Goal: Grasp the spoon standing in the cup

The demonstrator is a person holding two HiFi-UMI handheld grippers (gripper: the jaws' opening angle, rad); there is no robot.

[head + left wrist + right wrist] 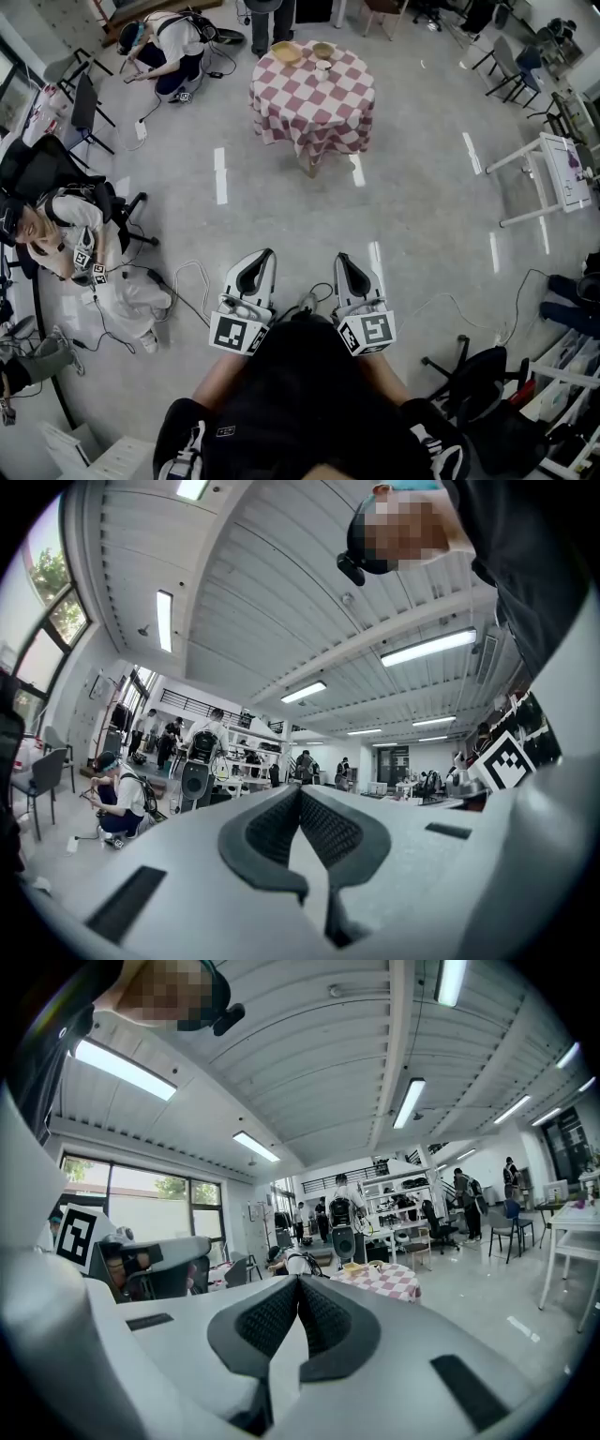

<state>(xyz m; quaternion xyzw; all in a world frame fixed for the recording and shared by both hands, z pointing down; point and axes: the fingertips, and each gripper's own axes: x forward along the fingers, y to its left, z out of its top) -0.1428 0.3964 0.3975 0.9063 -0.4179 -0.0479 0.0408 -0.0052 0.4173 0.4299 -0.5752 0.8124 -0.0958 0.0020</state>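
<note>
A small round table with a red-and-white checked cloth [312, 98] stands far ahead across the grey floor. On its far side a white cup [323, 67] sits beside two tan bowls [286, 52]; the spoon is too small to make out. My left gripper [265, 255] and right gripper [341, 258] are held close to my body, side by side, pointing toward the table and far from it. Both have their jaws together with nothing between them. In the left gripper view the jaws [300, 789] meet, as they do in the right gripper view [298, 1281], where the checked table [380, 1281] shows beyond.
A person crouches at the back left [169, 47] and another sits at the left [70, 234] among office chairs. Cables [187, 281] trail over the floor near my feet. A white table frame [548, 159] stands at the right, and chairs line the far right.
</note>
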